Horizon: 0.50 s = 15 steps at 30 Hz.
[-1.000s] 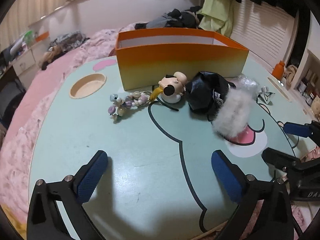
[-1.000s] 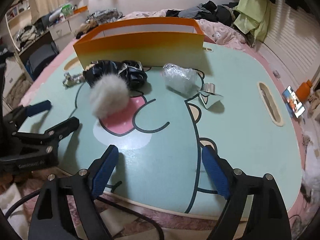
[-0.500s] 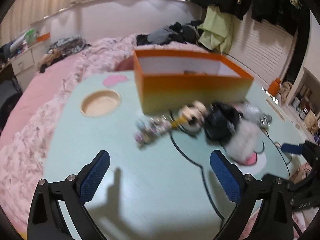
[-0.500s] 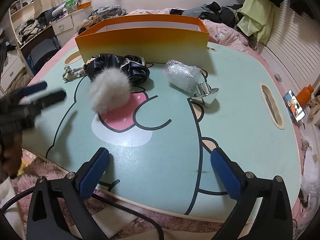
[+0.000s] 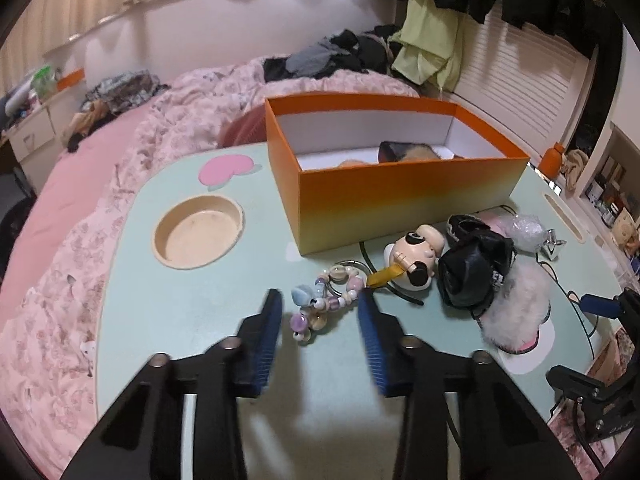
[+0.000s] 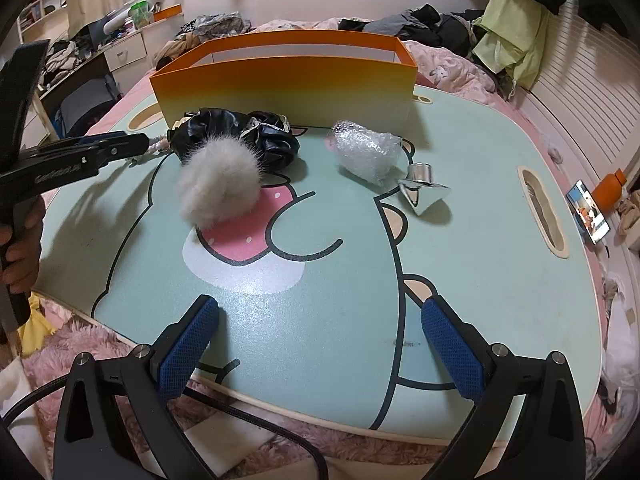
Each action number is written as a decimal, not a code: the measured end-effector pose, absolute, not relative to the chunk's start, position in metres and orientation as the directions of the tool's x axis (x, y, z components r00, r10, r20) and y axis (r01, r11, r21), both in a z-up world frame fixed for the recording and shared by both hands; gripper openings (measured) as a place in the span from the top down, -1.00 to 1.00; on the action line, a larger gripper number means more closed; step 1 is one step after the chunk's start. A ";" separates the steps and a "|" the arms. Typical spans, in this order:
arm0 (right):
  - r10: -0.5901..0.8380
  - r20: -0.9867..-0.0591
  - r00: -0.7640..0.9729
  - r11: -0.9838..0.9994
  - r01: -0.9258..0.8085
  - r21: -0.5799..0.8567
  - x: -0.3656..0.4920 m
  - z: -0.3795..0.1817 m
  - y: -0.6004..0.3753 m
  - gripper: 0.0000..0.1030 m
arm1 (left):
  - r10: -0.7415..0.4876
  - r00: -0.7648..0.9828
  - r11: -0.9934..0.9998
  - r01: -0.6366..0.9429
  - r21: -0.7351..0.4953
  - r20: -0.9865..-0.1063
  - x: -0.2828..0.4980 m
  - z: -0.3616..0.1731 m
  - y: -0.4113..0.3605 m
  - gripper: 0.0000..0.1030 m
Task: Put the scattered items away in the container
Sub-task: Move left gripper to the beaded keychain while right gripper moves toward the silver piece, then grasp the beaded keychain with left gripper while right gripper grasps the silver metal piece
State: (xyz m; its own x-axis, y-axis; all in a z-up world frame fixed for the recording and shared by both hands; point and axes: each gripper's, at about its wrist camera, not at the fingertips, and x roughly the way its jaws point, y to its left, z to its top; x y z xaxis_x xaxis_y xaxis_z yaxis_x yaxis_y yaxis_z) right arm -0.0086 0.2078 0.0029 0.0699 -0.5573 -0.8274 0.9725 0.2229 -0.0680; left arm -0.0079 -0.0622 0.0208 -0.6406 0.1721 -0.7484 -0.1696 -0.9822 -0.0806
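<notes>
Your left gripper (image 5: 320,316) points steeply down at the table (image 5: 192,312), its blue pads (image 5: 267,332) narrowed around the near end of the bead chain (image 5: 324,306). The jaws have just been closing; the beads lie between the pads, yet a gap shows on both sides, so nothing is clamped. Seen from the right wrist, your left hand (image 6: 20,248) grips the tool's handle at the table's left edge, with the tool reaching in toward the beads. Your right gripper (image 6: 320,320) hangs over the near edge of the table, tilted downward, its jaws spread wide with only bare tabletop between them. The bead chain is attached by a yellow strap to a small cartoon figure (image 5: 416,258), which sits just in front of the orange box (image 5: 400,200). Beside the figure lie a black glossy bundle (image 5: 472,272) and a white fur pompom (image 5: 516,308), touching one another. Farther right are a bubble-wrap packet (image 6: 366,152) and a shiny metal piece (image 6: 422,188). The box stands open, with dark and tan items partly visible inside.
</notes>
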 end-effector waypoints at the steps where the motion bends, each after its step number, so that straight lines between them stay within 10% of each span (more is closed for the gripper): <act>1: -0.557 -0.827 0.070 0.223 0.972 -0.068 -0.009 0.003 0.208 -0.96 | 0.183 -0.635 -0.981 -0.172 -0.093 -0.751 -0.009 0.019 -0.063 0.45; 15: -0.567 -0.816 0.110 0.197 0.980 -0.005 -0.022 0.010 0.207 -0.96 | 0.241 -0.678 -0.967 -0.229 -0.112 -0.694 0.019 0.041 -0.075 0.66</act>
State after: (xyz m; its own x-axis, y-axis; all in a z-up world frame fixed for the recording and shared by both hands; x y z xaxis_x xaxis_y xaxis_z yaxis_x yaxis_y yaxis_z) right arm -0.0215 0.2075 0.0101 0.1102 -0.5674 -0.8160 0.9804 0.1971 -0.0047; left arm 0.0186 -0.0752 0.0407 -0.6784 0.2413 -0.6939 -0.2292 -0.9669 -0.1122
